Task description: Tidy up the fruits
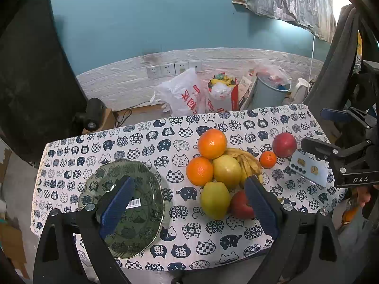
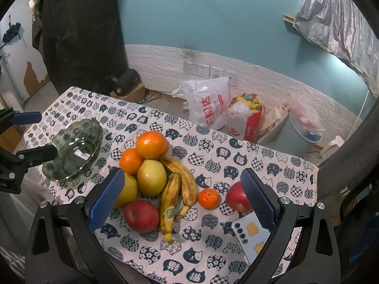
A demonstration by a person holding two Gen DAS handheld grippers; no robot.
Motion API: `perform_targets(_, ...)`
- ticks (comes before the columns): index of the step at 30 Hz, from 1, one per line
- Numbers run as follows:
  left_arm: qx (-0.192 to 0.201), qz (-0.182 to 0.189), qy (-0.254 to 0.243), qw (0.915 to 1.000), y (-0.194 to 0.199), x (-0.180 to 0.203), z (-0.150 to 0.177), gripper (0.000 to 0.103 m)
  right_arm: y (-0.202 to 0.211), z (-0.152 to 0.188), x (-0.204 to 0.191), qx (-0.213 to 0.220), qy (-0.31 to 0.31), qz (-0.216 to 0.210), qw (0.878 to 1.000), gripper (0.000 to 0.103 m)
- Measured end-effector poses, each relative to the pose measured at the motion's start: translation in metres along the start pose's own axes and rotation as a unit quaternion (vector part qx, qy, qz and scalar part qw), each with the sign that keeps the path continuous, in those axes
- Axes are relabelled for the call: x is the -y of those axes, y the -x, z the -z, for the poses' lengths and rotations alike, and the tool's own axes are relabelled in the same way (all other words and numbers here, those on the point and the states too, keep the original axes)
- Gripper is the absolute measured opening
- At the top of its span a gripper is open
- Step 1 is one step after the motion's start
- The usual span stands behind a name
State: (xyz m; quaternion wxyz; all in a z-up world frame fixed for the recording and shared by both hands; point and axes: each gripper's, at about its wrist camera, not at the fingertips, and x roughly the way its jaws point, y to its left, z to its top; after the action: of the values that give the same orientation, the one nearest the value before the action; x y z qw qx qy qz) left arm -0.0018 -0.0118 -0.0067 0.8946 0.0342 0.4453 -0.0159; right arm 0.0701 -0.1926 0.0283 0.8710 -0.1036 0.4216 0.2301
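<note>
— What do my jaws show?
— Both grippers, left [image 1: 189, 203] and right [image 2: 182, 201], hang wide open, holding nothing.
— And the fruit?
— Oranges [image 2: 151, 144], lemons [image 2: 151, 177], bananas [image 2: 187, 179] and an apple [image 2: 141, 215] heaped mid-frame on the surface [image 2: 213, 241]; the bowl [image 2: 73, 151] sits left of them.

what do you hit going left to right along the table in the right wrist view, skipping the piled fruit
glass bowl → red apple → bananas → small mandarin → second red apple
</note>
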Motion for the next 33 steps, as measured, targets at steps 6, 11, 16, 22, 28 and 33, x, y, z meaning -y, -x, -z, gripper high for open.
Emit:
perform_targets(6, 0.000, 0.001, 0.000, 1.0000, 0.0000, -0.0001, 0.0000, 0.095, 0.0001, -0.0003, 0.0006, 0.000, -0.001, 0.000, 1.000, 0.096)
perform_targets(11, 0.000, 0.004, 0.004, 1.0000, 0.0008, 0.0024, 0.0015, 0.095, 0.0000, -0.0005, 0.0006, 0.000, -0.001, -0.001, 1.000, 0.096)
perform_targets(16, -0.003, 0.008, 0.005, 0.9999, -0.0004, 0.0008, 0.0014, 0.095, -0.0002, -0.0003, 0.0007, -0.001, -0.001, -0.001, 1.000, 0.096)
perform_targets(22, -0.007, 0.013, 0.008, 0.9999, -0.0039, -0.0018, 0.0021, 0.095, -0.0002, -0.0002, 0.0006, -0.001, 0.000, -0.001, 1.000, 0.096)
perform_targets(28, -0.011, 0.013, 0.006, 0.9998, -0.0062, -0.0024, 0.0030, 0.095, 0.0001, 0.0002, 0.0009, -0.001, -0.001, -0.002, 1.000, 0.096)
perform_targets(33, -0.010, 0.013, 0.006, 0.9998, -0.0063, -0.0026, 0.0031, 0.095, 0.0002, -0.0001, 0.0012, -0.002, -0.001, -0.002, 1.000, 0.096)
